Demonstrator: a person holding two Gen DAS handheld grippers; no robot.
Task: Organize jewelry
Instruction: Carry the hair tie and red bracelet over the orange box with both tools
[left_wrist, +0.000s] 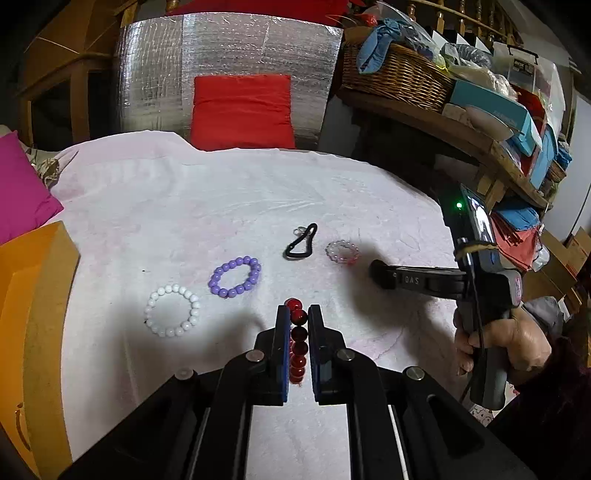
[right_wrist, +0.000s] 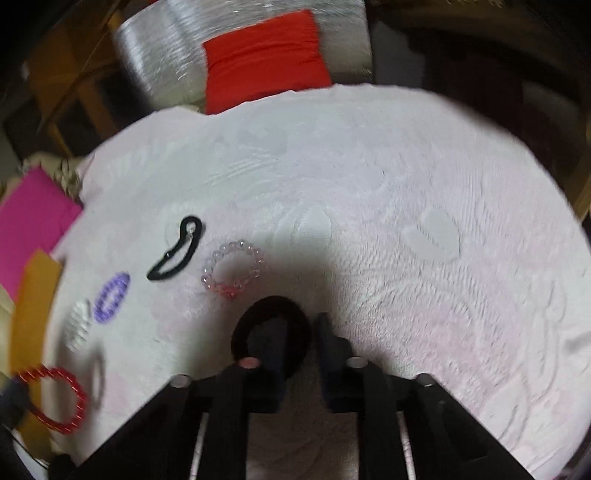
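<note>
Left gripper (left_wrist: 298, 314) clamps the red bead bracelet (left_wrist: 298, 345), lower beads hidden between pads. Right gripper (right_wrist: 299, 325) blurred, jaws narrow; black hair tie (right_wrist: 271, 332) loops its left finger, grip unclear.

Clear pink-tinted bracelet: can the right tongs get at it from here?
Probably not yet: the clear bracelet lies uncovered just ahead of the right tongs, but a black hair tie is looped on them.

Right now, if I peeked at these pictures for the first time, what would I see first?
Probably the red bead bracelet, pinched between the left gripper's blue pads close to the camera. Behind it, a white bead bracelet and a purple bead bracelet lie side by side on the pale cloth. Farther back, a bright red cushion leans against shiny silver foil.
</note>
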